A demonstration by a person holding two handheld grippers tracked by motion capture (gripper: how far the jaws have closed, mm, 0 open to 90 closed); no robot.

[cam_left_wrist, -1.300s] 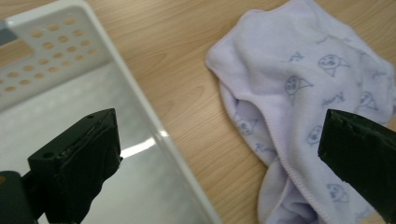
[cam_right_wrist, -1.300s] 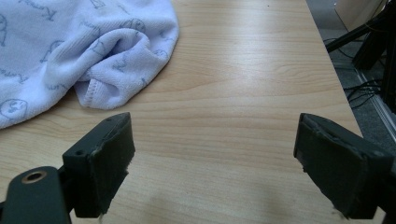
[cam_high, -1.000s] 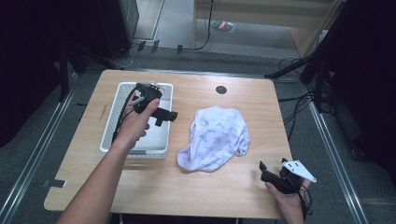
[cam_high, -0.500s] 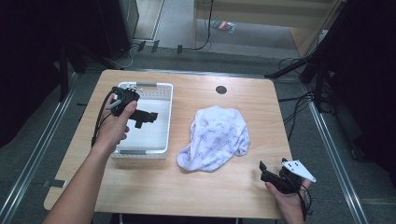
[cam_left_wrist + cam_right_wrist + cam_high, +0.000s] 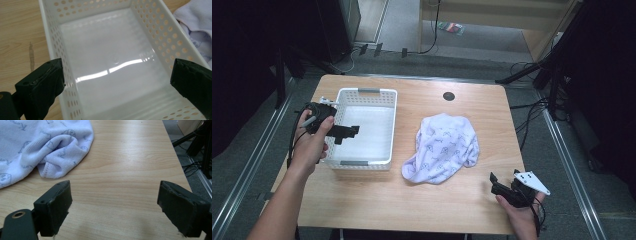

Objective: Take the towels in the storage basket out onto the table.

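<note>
A white perforated basket (image 5: 384, 105) stands empty on the left half of the wooden table (image 5: 472, 210). My left gripper (image 5: 348, 132) hovers over the basket's left rim, pointing right, jaws wide open with nothing between them. In the left gripper view, the left gripper (image 5: 117, 82) looks down into the basket (image 5: 152, 35). A crumpled white towel with a small blue print (image 5: 444, 147) lies right of the basket. My right gripper (image 5: 498, 186) rests open at the near right corner, a short way from the towel (image 5: 37, 145). In its own view, the right gripper (image 5: 115, 205) has bare wood between its jaws.
A round black cable hole (image 5: 449, 96) sits near the table's far edge. Bare wood (image 5: 130, 157) stretches right of the towel to the table edge. A corner of the towel (image 5: 197, 22) lies just outside the basket's right wall. Cables lie on the floor (image 5: 532, 107) at the right.
My left gripper has moved left and toward the person, from above the basket's far middle to its left rim. The basket, towel and right gripper have stayed put.
</note>
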